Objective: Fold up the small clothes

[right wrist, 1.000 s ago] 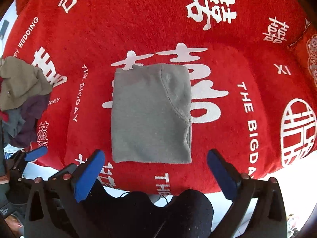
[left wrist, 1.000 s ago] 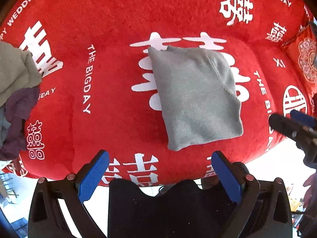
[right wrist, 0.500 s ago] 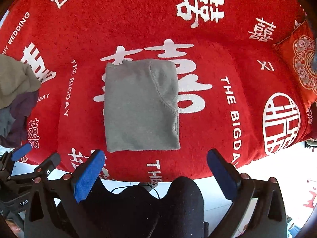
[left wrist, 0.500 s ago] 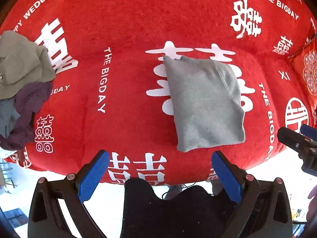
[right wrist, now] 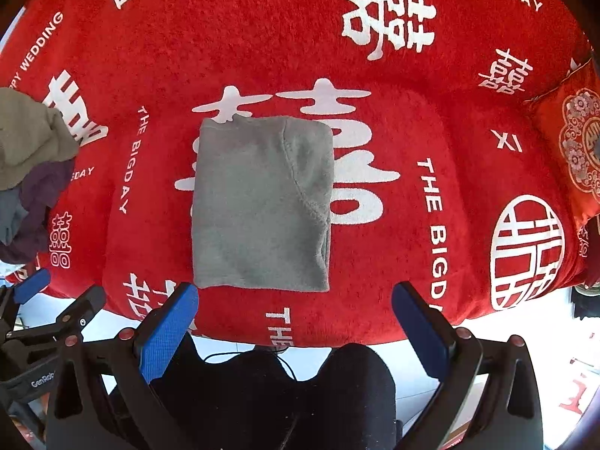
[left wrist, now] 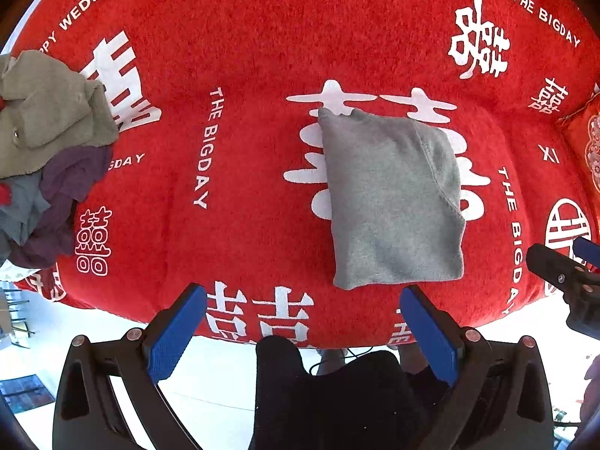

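A grey garment (left wrist: 393,202) lies folded into a neat rectangle on the red blanket (left wrist: 243,172); it also shows in the right wrist view (right wrist: 258,206). My left gripper (left wrist: 303,322) is open and empty, held back over the blanket's front edge, below the garment. My right gripper (right wrist: 296,322) is open and empty, also just short of the garment's near edge. The right gripper shows at the right edge of the left wrist view (left wrist: 562,273). The left gripper shows at the lower left of the right wrist view (right wrist: 41,311).
A heap of unfolded clothes (left wrist: 41,150), olive, purple and grey, lies at the blanket's left end, also in the right wrist view (right wrist: 26,165). A red patterned cushion (right wrist: 577,150) sits at the right. The person's dark-trousered knees (right wrist: 277,393) are below.
Both grippers have drawn back and up from the folded grey garment, which lies unmoved. The clothes heap has come further into the left wrist view.
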Demonstrator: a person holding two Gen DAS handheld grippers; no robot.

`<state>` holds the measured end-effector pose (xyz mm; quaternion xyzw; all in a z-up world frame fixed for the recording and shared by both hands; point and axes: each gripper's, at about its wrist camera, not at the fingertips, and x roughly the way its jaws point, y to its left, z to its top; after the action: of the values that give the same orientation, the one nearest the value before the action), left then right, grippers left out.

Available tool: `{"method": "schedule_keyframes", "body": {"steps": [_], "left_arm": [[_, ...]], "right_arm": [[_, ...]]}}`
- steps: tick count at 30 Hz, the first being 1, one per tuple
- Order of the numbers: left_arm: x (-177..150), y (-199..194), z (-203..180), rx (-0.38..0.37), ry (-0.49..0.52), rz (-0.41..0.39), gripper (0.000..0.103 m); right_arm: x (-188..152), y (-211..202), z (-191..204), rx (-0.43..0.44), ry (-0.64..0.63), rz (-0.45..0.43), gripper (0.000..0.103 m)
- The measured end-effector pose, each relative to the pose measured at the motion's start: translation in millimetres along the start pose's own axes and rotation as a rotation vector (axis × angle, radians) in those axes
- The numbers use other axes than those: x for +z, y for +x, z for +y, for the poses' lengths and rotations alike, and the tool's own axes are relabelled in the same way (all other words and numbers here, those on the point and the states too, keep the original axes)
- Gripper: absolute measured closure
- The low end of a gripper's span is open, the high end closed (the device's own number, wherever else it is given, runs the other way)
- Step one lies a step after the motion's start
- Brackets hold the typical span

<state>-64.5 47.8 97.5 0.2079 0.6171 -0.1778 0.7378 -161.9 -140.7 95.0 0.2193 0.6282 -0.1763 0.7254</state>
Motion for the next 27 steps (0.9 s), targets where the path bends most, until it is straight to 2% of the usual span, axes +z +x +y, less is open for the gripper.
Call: {"method": "schedule_keyframes", "body": {"steps": [9, 27], "left_arm": [[5, 4, -3, 0.021, 0.001, 0.006, 0.0], [10, 4, -2, 0.004, -0.009, 0.005, 0.0]], "right_arm": [[0, 8, -4, 0.001, 0.006, 0.024, 0.0], [7, 8, 6, -0.004, -0.016, 0.03, 0.0]]}}
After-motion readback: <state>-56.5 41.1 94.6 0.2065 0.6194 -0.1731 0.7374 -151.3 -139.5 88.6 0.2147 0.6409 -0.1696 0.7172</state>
